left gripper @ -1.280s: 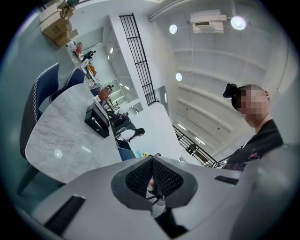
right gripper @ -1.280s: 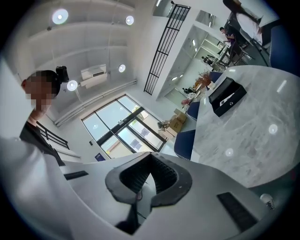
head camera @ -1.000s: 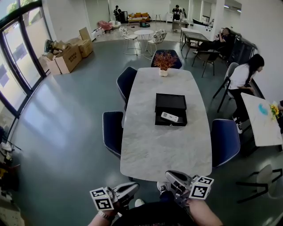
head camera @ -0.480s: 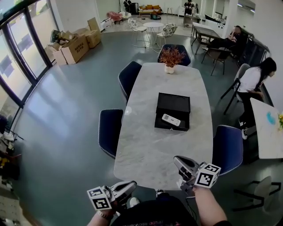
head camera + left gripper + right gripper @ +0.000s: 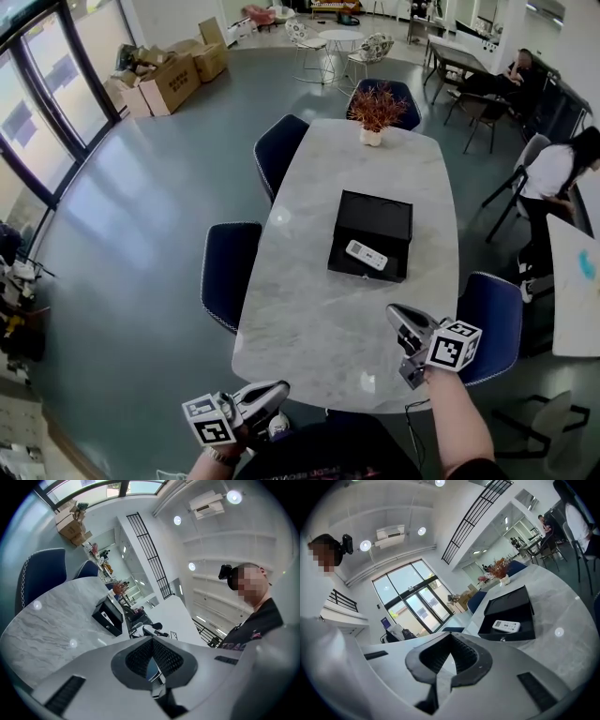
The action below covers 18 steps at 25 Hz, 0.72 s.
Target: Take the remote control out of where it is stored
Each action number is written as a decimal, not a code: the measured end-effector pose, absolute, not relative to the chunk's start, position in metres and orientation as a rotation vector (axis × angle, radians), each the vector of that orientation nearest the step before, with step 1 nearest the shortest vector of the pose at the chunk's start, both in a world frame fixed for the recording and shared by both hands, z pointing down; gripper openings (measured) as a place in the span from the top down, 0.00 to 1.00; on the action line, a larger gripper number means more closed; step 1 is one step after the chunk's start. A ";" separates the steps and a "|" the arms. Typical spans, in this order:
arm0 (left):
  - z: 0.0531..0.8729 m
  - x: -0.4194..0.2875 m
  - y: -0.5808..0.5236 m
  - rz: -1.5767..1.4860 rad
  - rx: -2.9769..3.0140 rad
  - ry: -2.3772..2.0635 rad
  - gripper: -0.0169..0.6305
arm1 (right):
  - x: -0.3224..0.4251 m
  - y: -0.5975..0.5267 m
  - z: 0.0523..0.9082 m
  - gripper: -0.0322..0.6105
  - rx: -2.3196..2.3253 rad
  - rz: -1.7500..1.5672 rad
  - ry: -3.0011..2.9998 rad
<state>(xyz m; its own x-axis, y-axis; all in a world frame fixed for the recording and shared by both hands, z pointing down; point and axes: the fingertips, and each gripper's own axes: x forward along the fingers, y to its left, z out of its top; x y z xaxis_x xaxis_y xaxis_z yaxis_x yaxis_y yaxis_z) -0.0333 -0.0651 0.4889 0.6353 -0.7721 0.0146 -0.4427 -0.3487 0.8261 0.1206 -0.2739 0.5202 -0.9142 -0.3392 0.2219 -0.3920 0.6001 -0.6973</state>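
Head view puts the white rectangular remote control (image 5: pixel 366 254) at centre frame. It lies in the shallow open black box (image 5: pixel 375 211) on the pale marble desk (image 5: pixel 319 328), so none of the removal is done yet. The right tongs (image 5: pixel 397 314), at lower right, hover over the desk's near end, well apart from the box, pressed together and empty. The left tongs (image 5: pixel 277 389), at the bottom of the frame off the desk edge, are likewise closed on nothing. By my judgement the whole job remains: reaching, opening, gripping and lifting out.

only white letters (image 5: pixel 233 645) "trac", cut off, read on the person's black shirt (image 5: pixel 257 623).
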 end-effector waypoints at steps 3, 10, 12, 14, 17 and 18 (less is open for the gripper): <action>0.493 -0.035 -0.066 -0.501 1.963 -0.998 0.97 | 0.125 -0.305 0.533 0.94 0.630 1.141 -2.705; 0.496 -0.043 -0.065 -0.533 1.899 -1.110 0.97 | 0.114 -0.370 0.561 0.93 0.609 0.981 -2.567; 0.495 -0.043 -0.066 -0.545 1.888 -1.133 0.97 | 0.111 -0.390 0.574 0.93 0.600 0.943 -2.522; 0.495 -0.040 -0.067 -0.550 1.881 -1.150 0.97 | 0.107 -0.409 0.588 0.93 0.578 0.917 -2.479; 0.496 -0.036 -0.069 -0.554 1.863 -1.170 0.97 | 0.105 -0.441 0.610 0.83 0.569 0.836 -2.396; 0.497 -0.034 -0.070 -0.555 1.857 -1.176 0.96 | 0.104 -0.450 0.617 0.82 0.564 0.797 -2.364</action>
<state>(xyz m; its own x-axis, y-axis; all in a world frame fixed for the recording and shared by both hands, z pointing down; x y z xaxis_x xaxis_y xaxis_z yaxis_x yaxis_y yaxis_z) -0.0344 -0.0700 0.4969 0.4601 -0.8852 0.0689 -0.5092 -0.1995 0.8372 0.1045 -0.4500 0.6172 -0.7452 -0.2016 0.6357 -0.5454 0.7327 -0.4070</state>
